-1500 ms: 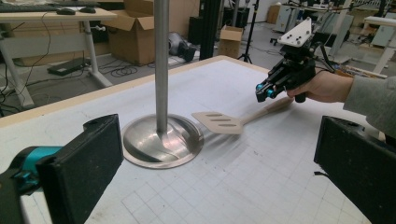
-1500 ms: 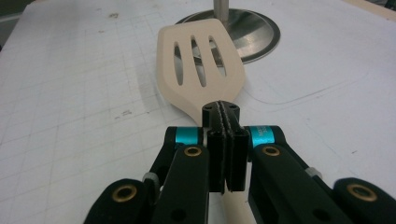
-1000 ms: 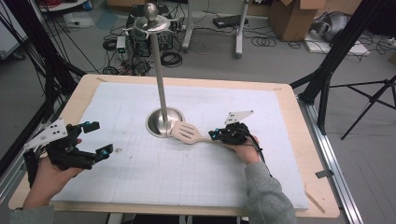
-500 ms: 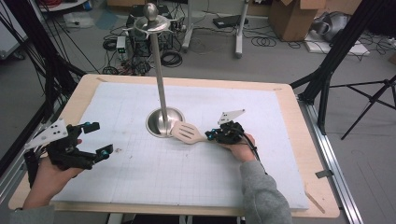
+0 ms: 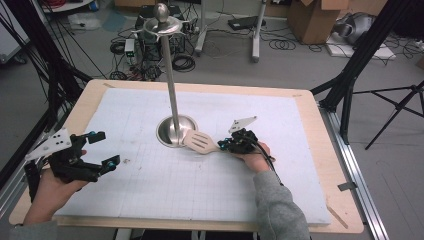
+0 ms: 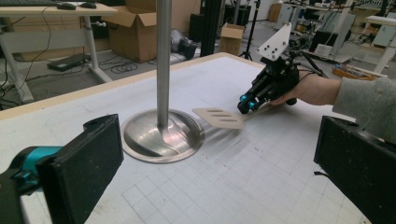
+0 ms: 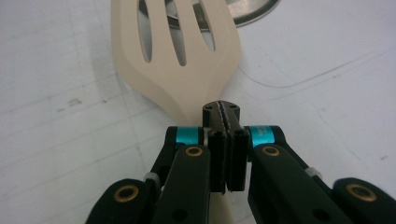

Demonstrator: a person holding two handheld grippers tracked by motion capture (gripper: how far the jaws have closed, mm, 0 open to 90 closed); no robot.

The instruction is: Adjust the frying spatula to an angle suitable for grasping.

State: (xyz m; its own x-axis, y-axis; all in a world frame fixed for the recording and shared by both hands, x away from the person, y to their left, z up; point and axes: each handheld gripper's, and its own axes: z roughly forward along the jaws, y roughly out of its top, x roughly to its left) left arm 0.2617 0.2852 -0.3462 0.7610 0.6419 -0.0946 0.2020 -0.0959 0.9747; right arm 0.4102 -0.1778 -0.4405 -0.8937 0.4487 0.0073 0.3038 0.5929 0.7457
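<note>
A cream slotted spatula [image 5: 200, 141] lies flat on the white mat, its blade [image 6: 219, 117] next to the steel base of a tall stand [image 5: 175, 131]. My right gripper [image 5: 226, 145] sits low over the spatula's neck. In the right gripper view its jaws [image 7: 223, 109] are pressed together, and the pale handle runs underneath them toward the blade [image 7: 182, 70]. Nothing shows between the jaws. My left gripper [image 5: 106, 149] hovers at the mat's left side, open and holding nothing, and points toward the stand [image 6: 161, 137].
The stand's pole [image 5: 170, 75] rises to a small dish with hooks [image 5: 162, 24]. A white gridded mat [image 5: 200, 190] covers the wooden table [image 5: 345, 200]. Cables, boxes and tripod legs lie on the floor beyond the table.
My right gripper has slid left along the spatula's handle toward the blade. The spatula and the left gripper have stayed in place.
</note>
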